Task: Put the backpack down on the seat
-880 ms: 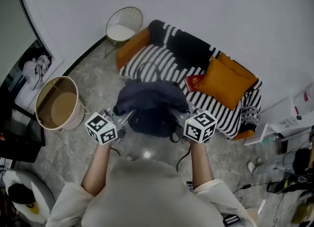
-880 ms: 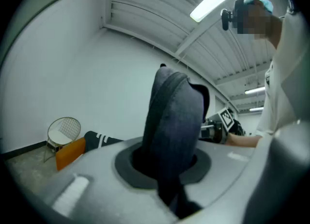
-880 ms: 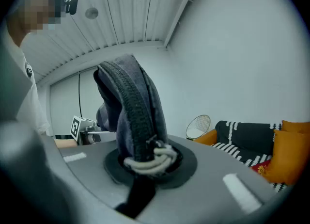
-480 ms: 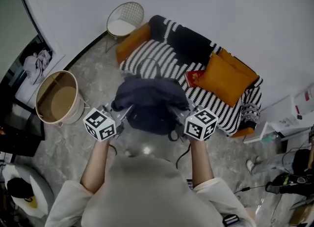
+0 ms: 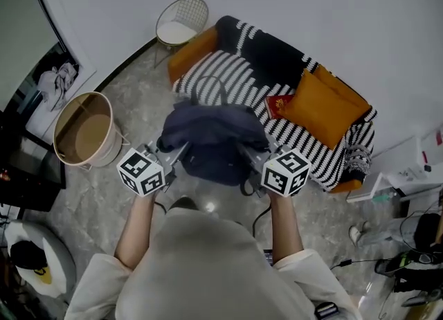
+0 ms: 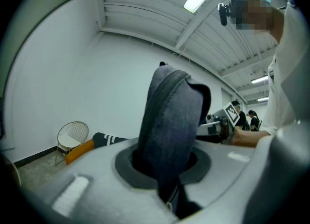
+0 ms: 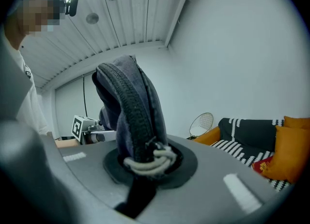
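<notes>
Left gripper (image 5: 173, 157) and right gripper (image 5: 250, 160) stay clamped on the backpack (image 5: 211, 142), now slightly nearer the sofa seat (image 5: 223, 80); lowering remains.

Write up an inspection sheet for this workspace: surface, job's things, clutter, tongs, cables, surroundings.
Surface: striped sofa seat, left part bare; grey stone-pattern floor in front of it.
Job's things: dark blue backpack, held up in front of the sofa, not yet on the seat.
Clutter: orange cushion and a small red item on the sofa's right part.
Tongs: left tongs shut on the backpack's fabric; right tongs shut on its zipper edge, by a pale cord.
Cables: thin black cable on the floor at lower right.
Surroundings: white wall; round wire chair; beige round bin; framed picture leaning at left.
</notes>
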Tool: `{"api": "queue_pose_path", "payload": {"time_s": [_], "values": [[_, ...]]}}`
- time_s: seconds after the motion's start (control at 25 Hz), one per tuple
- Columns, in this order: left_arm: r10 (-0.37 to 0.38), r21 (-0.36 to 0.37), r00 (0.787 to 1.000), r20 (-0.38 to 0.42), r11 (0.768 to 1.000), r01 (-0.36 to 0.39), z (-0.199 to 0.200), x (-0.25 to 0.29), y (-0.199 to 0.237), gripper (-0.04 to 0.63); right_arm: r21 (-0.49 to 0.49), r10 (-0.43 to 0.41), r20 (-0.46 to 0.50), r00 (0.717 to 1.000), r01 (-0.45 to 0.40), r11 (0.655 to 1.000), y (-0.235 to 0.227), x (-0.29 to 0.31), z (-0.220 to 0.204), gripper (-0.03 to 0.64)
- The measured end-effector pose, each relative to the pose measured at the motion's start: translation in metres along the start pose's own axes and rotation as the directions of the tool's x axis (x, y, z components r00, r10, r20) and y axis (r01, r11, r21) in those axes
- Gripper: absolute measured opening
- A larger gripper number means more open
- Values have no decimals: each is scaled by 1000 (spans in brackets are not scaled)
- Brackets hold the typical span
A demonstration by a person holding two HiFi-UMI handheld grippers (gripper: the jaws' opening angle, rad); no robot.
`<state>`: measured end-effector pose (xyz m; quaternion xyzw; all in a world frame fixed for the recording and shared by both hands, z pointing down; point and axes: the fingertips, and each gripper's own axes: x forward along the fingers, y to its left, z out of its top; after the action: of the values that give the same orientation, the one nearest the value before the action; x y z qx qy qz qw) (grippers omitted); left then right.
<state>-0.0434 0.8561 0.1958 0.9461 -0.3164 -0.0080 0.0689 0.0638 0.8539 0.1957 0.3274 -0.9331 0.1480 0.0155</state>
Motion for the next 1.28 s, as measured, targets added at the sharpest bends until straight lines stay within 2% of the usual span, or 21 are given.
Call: {"api": "queue_pose_path", "payload": {"time_s": [0.24,0.44,0.72,0.92,1.16,1.28], "values": [[12,-7,1000,-14,1000,-12,-1,12,17,52,19,15,3,1000,-15,1000,-15,12,0,40],[12,-29,1000,-16,1000,-12,-4,30,53,52,21,22,-13,1000,-21,1000,-42,42,5,40],[0,-14,1000,0,1000,0,3,78,131,52,3,46,-7,999,-46,999,-104,105,27,38],[25,-38,999,26,999,-24,17,110,193,52,-2,46,2,999,-46,999,-148,157,52,38],[68,-8,998,-20,998,-68,34,147,253,52,36,36,-9,999,-36,999,-193,204,77,38],[69,-19,997,-23,997,-69,39,163,280,52,41,32,-9,999,-32,999,-212,224,86,38]]}}
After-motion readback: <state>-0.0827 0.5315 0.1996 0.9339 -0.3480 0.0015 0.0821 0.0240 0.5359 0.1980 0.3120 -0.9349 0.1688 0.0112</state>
